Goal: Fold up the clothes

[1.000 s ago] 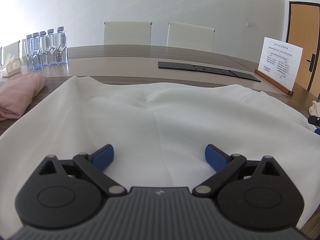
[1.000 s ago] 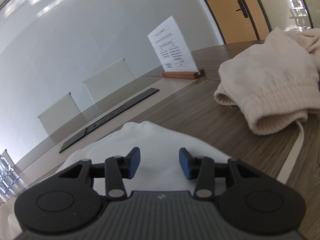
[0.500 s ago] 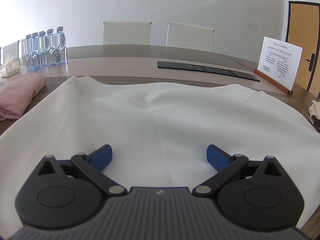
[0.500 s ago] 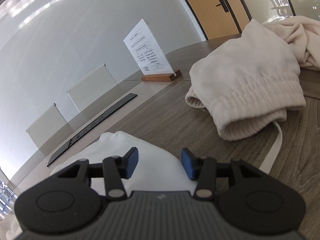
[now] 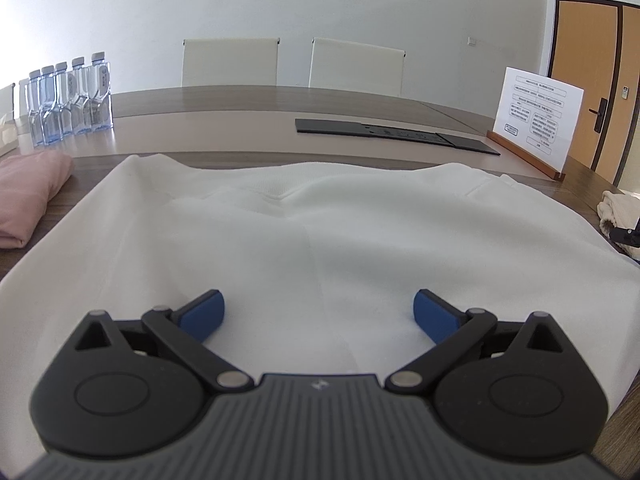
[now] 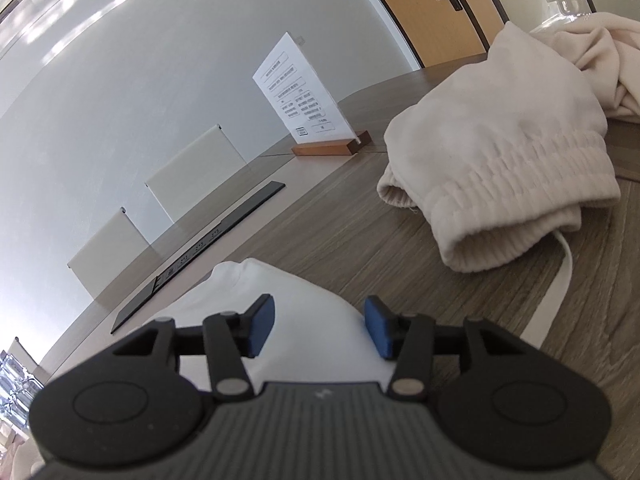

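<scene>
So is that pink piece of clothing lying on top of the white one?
No, the pink garment lies folded on the wooden table off to the left of the white garment, with bare tabletop showing between them.

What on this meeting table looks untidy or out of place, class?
The cream sweatpants lie crumpled in a heap near the sign stand, drawstring trailing over the wood, while the white shirt lies spread flat and the pink garment is folded.

smooth white cloth garment (image 5: 320, 240) on matt wood-grain table (image 6: 340, 232); ribbed fleecy cream sweatpants (image 6: 500, 168)
</scene>
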{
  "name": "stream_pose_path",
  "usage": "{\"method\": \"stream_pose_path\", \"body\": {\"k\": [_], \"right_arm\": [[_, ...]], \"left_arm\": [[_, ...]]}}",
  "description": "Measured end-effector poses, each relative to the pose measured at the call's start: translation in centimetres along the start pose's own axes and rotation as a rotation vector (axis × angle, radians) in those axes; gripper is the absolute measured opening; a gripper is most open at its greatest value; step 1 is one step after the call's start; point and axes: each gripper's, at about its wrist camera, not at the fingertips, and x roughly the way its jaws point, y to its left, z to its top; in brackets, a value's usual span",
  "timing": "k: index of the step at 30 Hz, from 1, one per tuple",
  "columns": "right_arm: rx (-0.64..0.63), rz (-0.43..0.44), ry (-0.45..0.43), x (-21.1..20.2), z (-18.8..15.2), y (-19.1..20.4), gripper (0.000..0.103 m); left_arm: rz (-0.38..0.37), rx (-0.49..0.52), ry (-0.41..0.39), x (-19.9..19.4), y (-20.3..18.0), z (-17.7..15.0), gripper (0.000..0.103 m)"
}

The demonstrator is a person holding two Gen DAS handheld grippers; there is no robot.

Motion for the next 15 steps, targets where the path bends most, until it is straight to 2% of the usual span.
{"method": "stream_pose_path", "body": {"k": [6, 10, 12, 15], "right_arm": [[0.014, 0.046, 0.033, -0.2, 0.3, -0.8, 0.058], [0.004, 0.102, 0.062, -0.5, 0.8, -1.3, 0.063], [-0.051, 0.140, 0.077, -1.1, 1.3, -1.1, 0.063], [-0.236, 0.236, 0.087, -3.1, 2.5, 0.2, 0.065]], "left_arm": [[0.003, 0.026, -0.018, -1.5, 2.4, -0.8, 0.102], [-0.078, 0.027, -0.018, -2.8, 4.6, -1.1, 0.102], [-0.104, 0.089, -0.025, -3.6, 5.1, -1.2, 0.102], [-0.158, 0.200, -0.028, -5.4, 6.3, -1.5, 0.102]]}}
